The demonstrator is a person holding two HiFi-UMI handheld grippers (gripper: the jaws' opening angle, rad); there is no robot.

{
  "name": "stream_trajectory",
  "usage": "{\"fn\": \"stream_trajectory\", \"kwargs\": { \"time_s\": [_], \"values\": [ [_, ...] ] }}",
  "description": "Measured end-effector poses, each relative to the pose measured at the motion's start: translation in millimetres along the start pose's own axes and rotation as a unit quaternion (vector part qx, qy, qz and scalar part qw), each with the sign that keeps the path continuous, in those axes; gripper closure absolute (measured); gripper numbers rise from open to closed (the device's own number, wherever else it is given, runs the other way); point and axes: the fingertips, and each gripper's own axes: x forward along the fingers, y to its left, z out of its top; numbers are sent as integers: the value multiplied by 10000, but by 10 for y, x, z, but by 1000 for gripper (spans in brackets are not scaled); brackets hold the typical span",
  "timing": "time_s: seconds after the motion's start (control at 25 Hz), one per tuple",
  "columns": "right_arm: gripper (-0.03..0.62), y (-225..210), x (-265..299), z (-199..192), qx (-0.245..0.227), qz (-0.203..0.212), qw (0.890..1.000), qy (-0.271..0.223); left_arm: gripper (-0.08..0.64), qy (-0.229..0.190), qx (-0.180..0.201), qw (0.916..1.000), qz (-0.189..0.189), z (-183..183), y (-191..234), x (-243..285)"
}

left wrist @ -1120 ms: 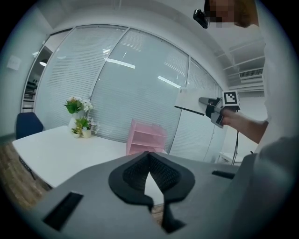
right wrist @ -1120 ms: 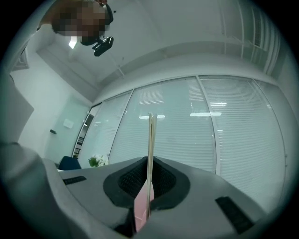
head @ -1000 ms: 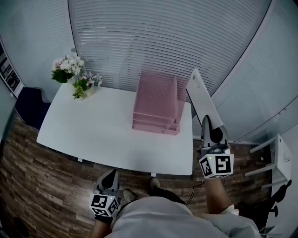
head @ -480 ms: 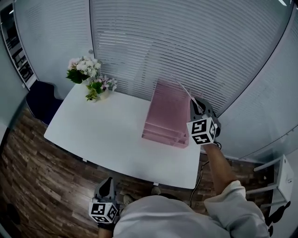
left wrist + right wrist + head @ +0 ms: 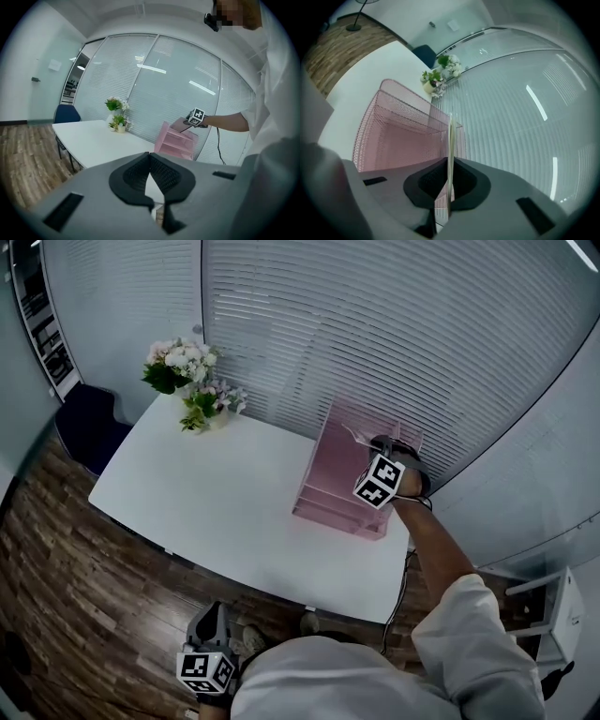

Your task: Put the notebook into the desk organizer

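While the right gripper is clamped on one edge of the notebook, the book stands thin and edge-on between its jaws. It hangs over the pink mesh desk organizer, which sits toward the right side of the white bench in the head view. It looks poised above the organizer's upper tray and rear wall rather than seated in any slot, though which compartment it lines up with I cannot tell. The step in hand appears to be the insertion. To do it well, square the notebook's flat face with the mesh walls, lead with one corner into the chosen opening, and let go only once the book rests on something firm. The light mesh could snag a corner or slide toward the bench edge. At the bottom of the head view, the left gripper is closed on nothing, well apart from the bench.
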Motion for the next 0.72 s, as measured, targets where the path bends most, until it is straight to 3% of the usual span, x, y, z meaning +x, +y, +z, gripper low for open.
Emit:
{"fn": "stream_trajectory", "kwargs": {
  "time_s": [0.24,0.72],
  "values": [
    [574,296,170,72,-667,387,9963,378,551,16,-117,9999,25,-55,123,-31],
    [529,814,206,154,-635,1381,9872,486,551,19,-207,9998,-63,-61,228,-58]
  ]
}}
